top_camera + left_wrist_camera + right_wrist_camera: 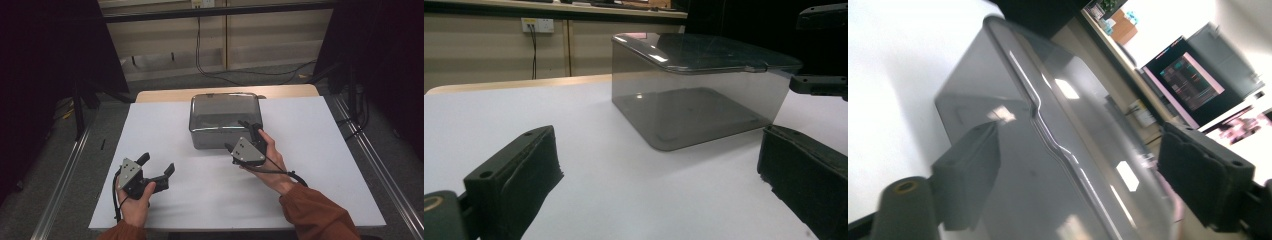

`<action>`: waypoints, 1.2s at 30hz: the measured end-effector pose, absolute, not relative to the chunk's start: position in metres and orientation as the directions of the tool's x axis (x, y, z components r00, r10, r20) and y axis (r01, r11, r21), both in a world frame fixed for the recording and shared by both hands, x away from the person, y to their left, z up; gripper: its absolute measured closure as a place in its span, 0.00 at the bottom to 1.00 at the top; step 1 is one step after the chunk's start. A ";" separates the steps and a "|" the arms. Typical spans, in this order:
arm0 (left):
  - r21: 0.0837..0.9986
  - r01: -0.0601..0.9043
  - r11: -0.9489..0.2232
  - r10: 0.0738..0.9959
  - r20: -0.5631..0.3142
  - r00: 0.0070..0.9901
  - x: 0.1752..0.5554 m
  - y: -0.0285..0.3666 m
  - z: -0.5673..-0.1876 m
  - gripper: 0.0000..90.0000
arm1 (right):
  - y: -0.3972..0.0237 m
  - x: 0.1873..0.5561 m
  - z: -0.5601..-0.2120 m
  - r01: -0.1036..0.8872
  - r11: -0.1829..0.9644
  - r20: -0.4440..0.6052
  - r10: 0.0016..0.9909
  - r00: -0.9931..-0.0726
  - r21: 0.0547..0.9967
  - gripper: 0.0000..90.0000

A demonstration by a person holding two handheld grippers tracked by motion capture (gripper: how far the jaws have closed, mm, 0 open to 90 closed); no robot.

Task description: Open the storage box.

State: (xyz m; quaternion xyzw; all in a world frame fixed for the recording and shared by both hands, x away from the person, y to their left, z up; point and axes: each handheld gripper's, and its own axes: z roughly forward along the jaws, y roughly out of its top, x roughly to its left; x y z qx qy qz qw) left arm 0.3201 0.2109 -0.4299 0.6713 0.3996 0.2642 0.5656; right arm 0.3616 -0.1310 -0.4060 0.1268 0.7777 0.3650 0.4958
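Straddling the lid edge of the smoky plastic box (225,120) mid-desk (320,165), the right gripper (250,134) stands spread, pads not yet pressing. Left gripper (159,167) waits spread, well apart; lid still on, grasp still to make

Grey floor (165,80), beige wall panels (260,35) behind

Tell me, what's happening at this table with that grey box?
A person sits at a white table with a two-jaw gripper in each hand. The right gripper is up against the near right corner of a smoky transparent plastic box with its lid on; its jaws stand on either side of the lid's edge but are not yet pressed on it. The left gripper rests open on the table, apart from the box and holding nothing.
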 end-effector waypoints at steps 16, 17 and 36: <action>0.969 0.240 -0.051 0.837 -0.089 0.540 0.320 0.212 -0.430 0.03 | -0.110 0.361 -0.415 -0.242 0.895 -0.901 0.293 -0.319 0.376 0.42; 0.969 0.240 -0.051 0.837 -0.089 0.540 0.320 0.212 -0.430 0.03 | -0.109 0.362 -0.416 -0.241 0.900 -0.906 0.281 -0.316 0.363 0.43; 0.969 0.230 -0.091 0.837 -0.051 0.545 0.318 0.211 -0.430 0.03 | -0.102 0.366 -0.430 -0.232 0.950 -0.954 0.147 -0.263 0.211 0.72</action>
